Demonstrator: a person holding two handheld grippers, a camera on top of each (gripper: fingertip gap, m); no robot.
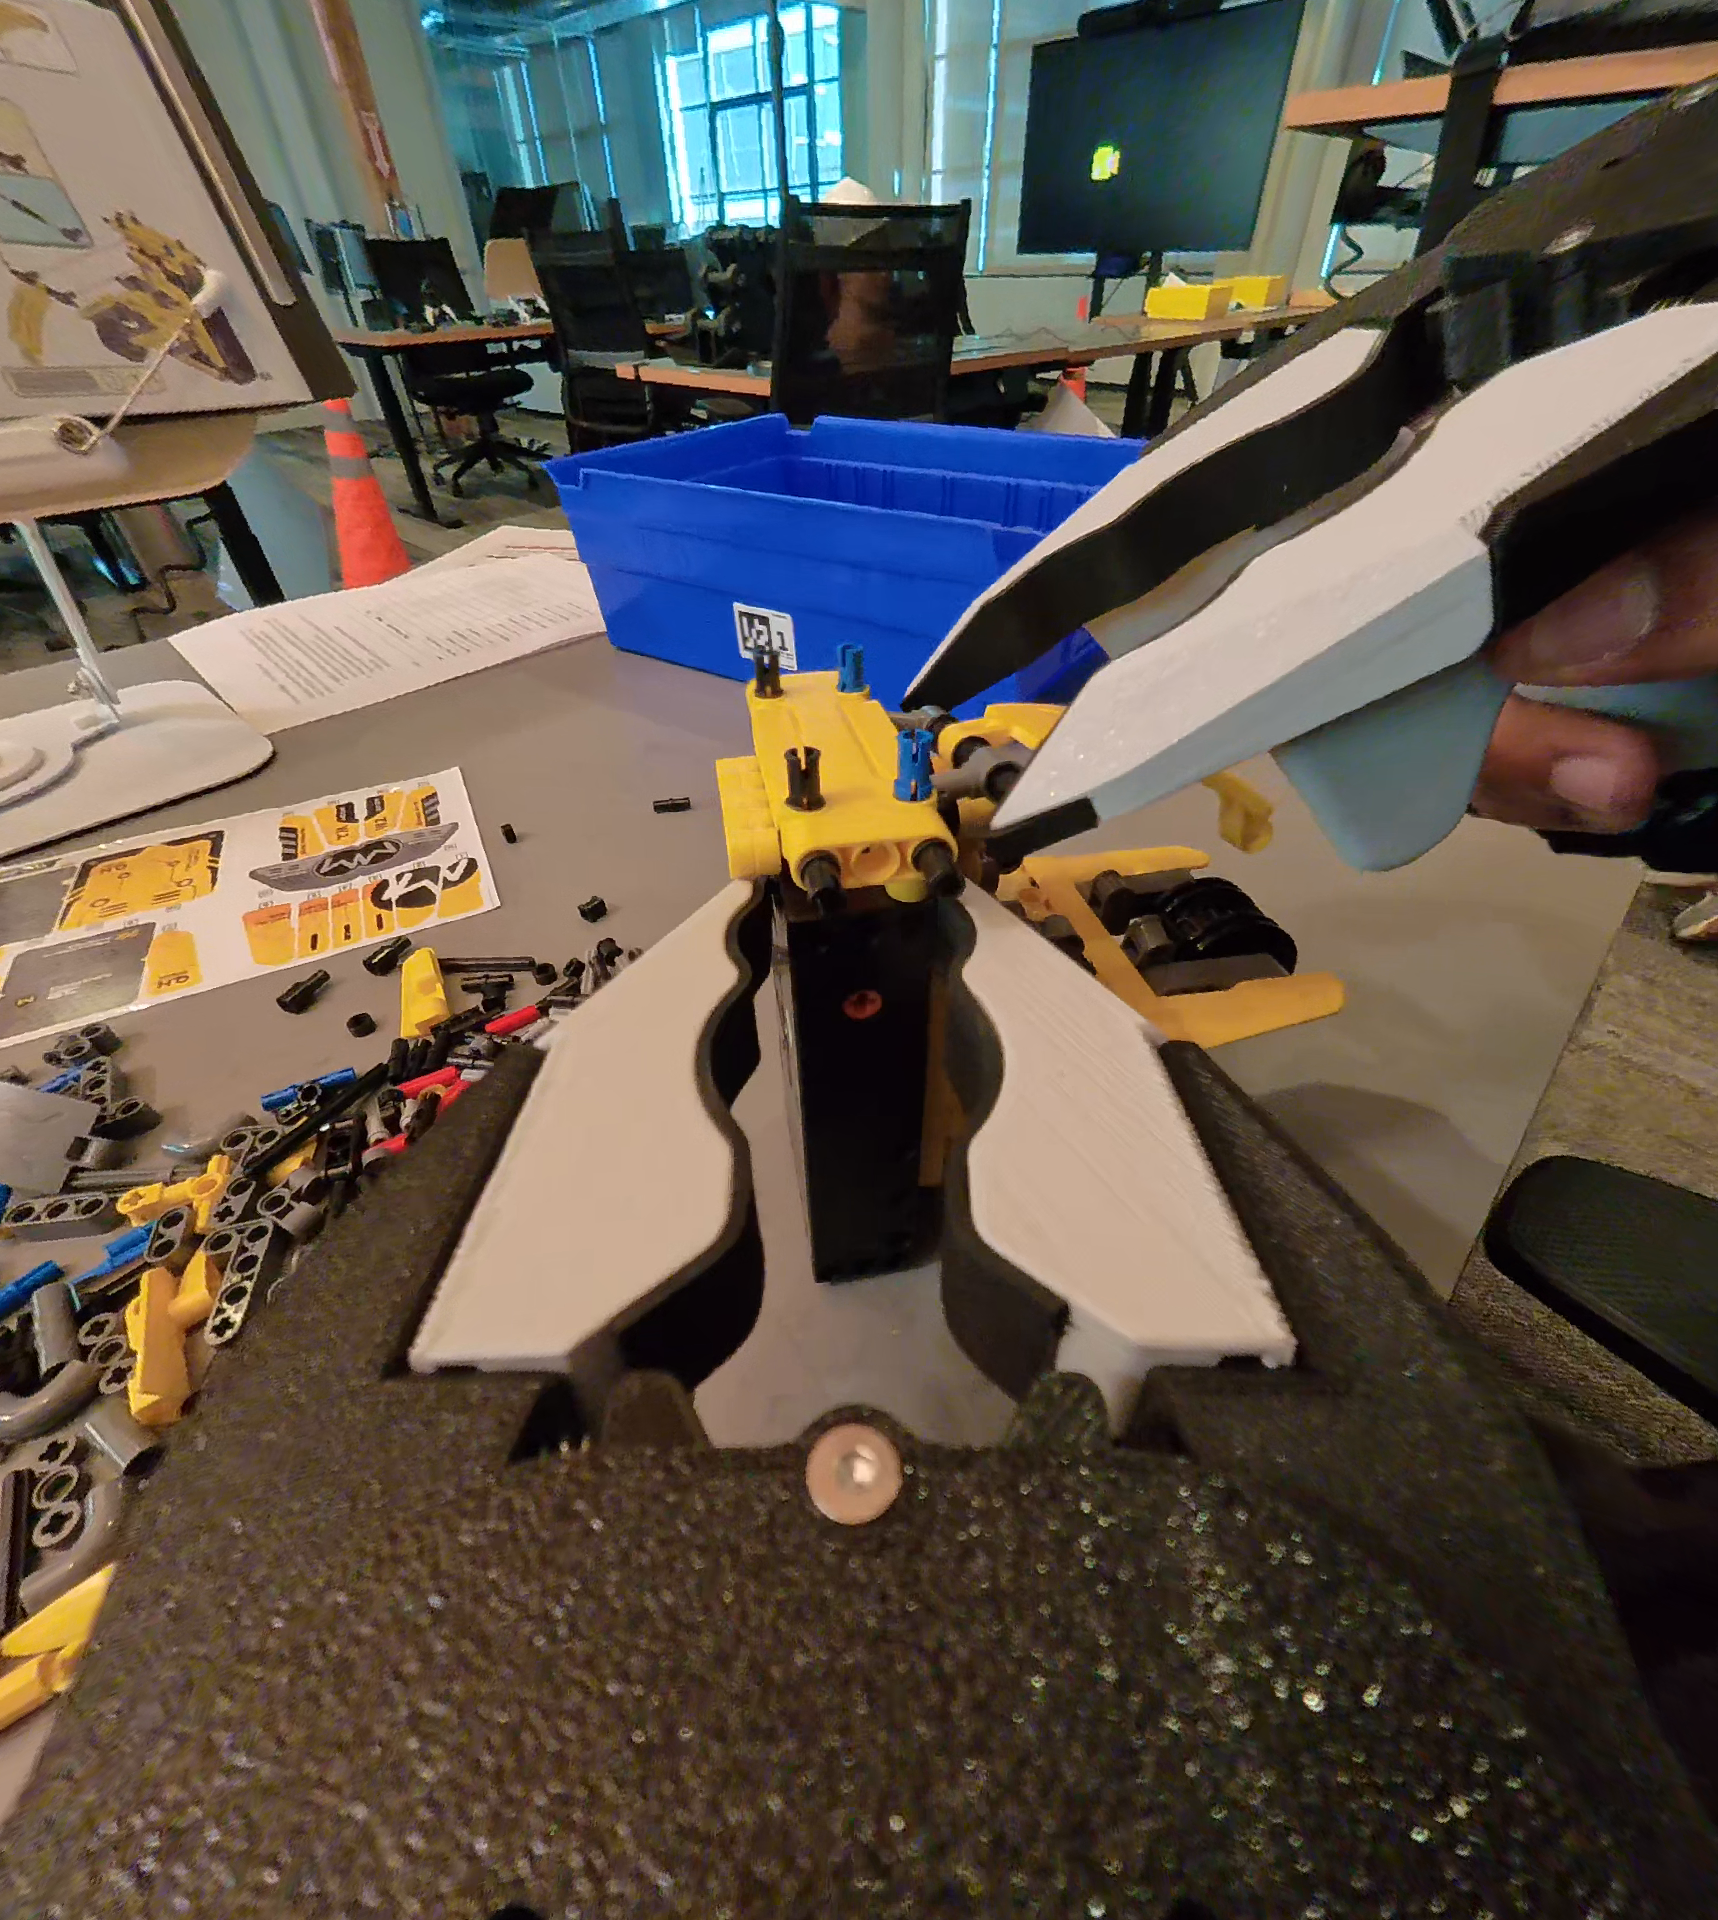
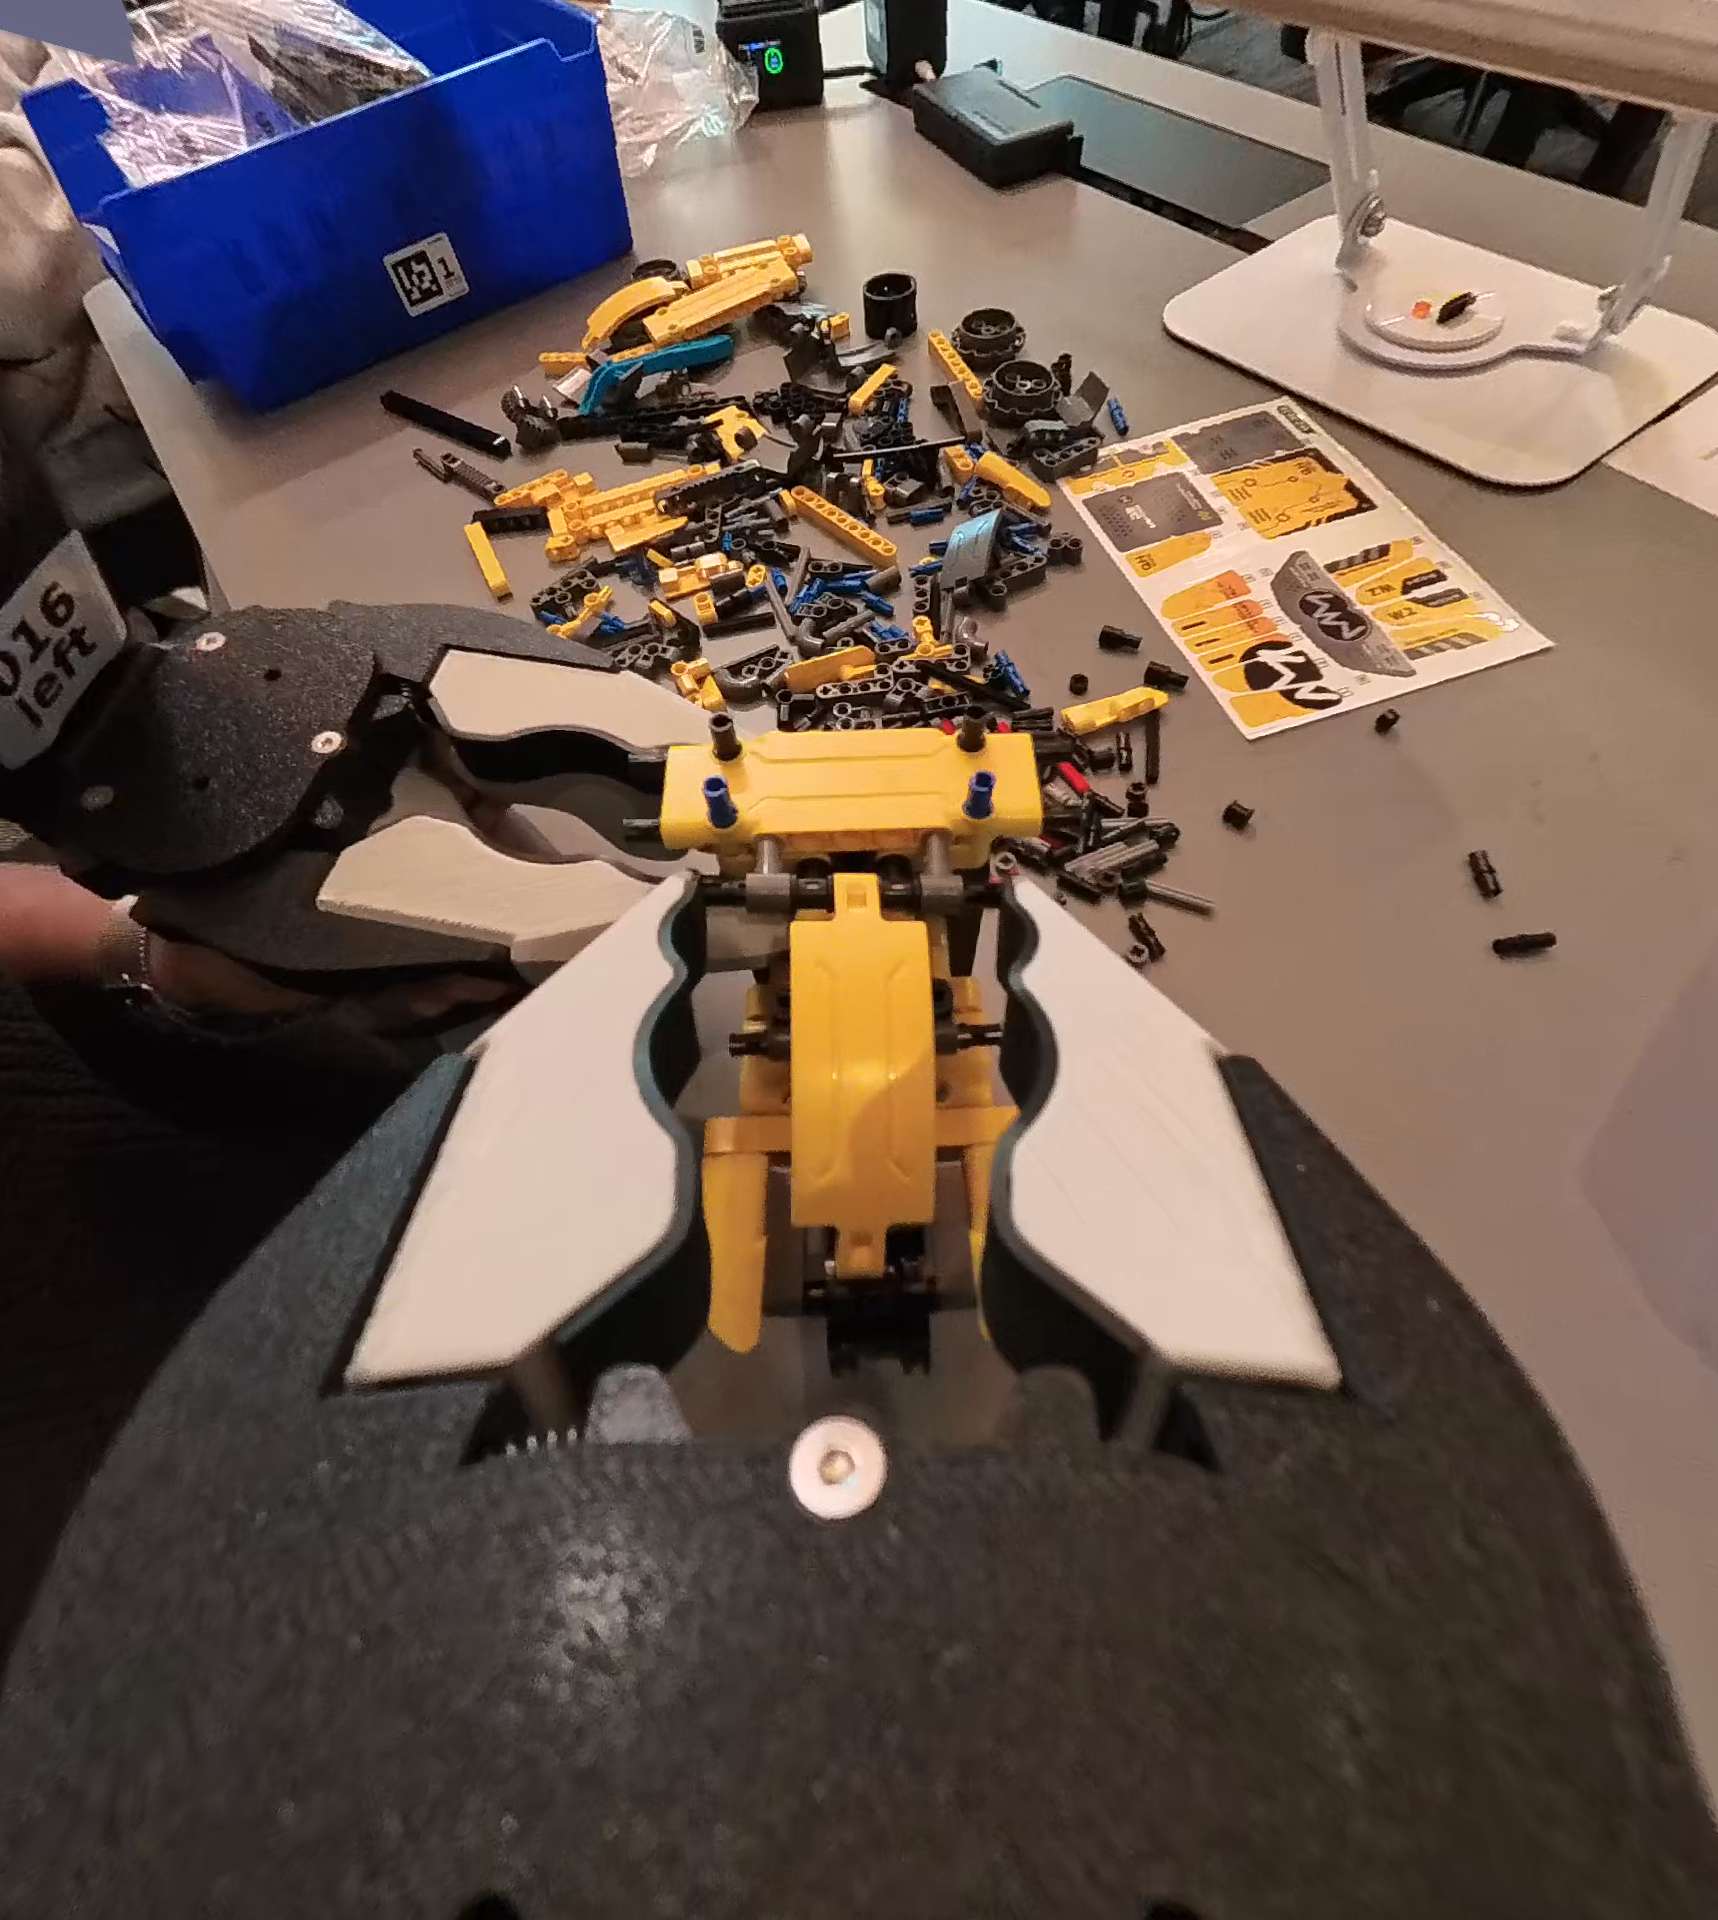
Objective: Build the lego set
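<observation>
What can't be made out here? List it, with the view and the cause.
- Blue bin contents: left wrist view, hidden by its front wall.
- Brick model's far side: left wrist view, behind the right gripper.
- Left gripper's grip point: right wrist view, behind the model's yellow block.
- Instruction page: left wrist view, cut by the edge.

My left cam looks along my fingers, v. close on the yellow model (image 1: 855,790), facing the blue bin (image 1: 834,530) at the bench's far edge. Right cam, equally close, faces the loose parts pile (image 2: 834,540). Both share model, bin, sticker sheet (image 2: 1291,561).
</observation>
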